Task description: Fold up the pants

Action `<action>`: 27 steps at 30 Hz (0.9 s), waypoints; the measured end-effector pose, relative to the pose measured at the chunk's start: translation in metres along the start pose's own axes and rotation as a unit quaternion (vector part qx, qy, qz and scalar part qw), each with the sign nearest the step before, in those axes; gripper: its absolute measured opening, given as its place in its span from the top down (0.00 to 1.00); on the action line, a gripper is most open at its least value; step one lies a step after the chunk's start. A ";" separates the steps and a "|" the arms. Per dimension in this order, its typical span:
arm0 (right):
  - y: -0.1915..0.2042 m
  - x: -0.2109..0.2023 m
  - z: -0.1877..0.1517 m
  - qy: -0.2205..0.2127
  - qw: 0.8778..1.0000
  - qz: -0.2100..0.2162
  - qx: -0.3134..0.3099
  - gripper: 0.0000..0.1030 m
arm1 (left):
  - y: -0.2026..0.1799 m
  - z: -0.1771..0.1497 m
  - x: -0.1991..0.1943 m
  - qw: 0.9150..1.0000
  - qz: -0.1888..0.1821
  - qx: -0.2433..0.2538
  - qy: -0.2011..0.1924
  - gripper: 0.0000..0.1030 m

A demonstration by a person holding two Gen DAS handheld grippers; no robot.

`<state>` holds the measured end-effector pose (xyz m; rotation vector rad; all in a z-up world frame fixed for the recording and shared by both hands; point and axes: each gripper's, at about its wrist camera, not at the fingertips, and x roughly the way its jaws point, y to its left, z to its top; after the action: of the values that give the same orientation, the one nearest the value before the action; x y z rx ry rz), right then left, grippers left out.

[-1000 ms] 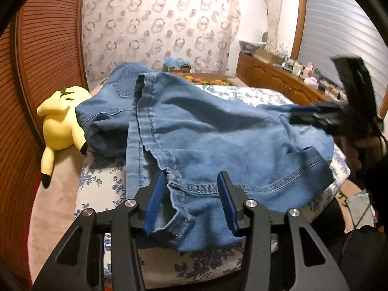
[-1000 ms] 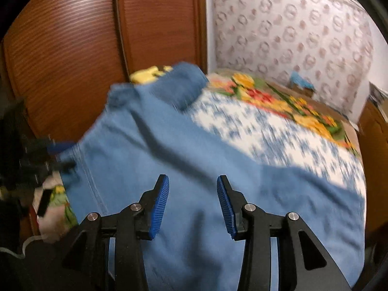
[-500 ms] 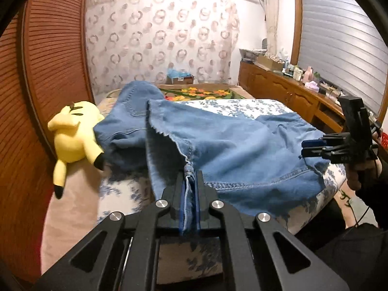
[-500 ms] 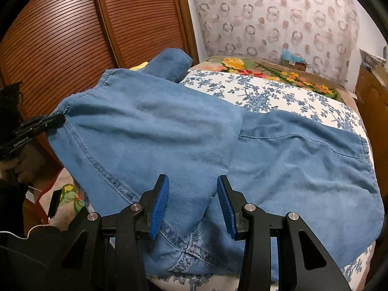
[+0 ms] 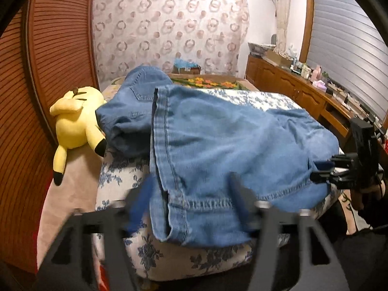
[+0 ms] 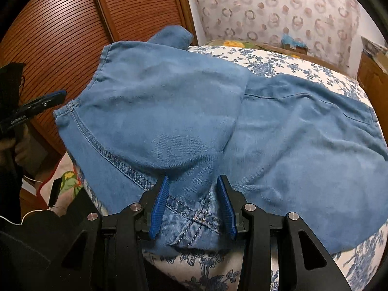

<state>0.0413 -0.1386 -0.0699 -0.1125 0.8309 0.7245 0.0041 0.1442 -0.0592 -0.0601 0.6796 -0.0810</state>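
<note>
1. Our left gripper (image 5: 191, 201) stands wide, blurred, fingers straddling the jeans (image 5: 218, 150) hem.
2. Our right gripper (image 6: 192, 203) gapes too, denim between its pads (image 6: 158, 206), unpinched.
3. The jeans lie on the floral bed (image 6: 278, 60).
4. Only the left view shows the yellow plush (image 5: 75, 123).

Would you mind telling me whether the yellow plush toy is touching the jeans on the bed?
Touching, it seems: in the left wrist view the plush toy's black-tipped foot meets the jeans' bunched left edge, with no gap visible.
</note>
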 end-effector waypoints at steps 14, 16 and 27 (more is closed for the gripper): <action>-0.040 -0.033 -0.008 -0.050 0.996 -0.066 0.041 0.58 | -0.044 0.024 0.020 0.999 -0.018 0.027 -0.010 0.22; -0.047 -0.038 -0.010 -0.055 0.994 -0.075 0.049 0.58 | -0.051 0.025 0.023 0.999 -0.022 0.034 -0.007 0.22; -0.068 -0.060 -0.030 -0.081 0.984 -0.129 0.091 0.50 | -0.086 0.030 0.044 0.998 -0.047 0.051 0.001 0.22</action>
<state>0.0375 -0.2334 -0.0607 0.0036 0.7079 0.4047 0.0528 0.0557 -0.0561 0.0059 0.6735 -0.2065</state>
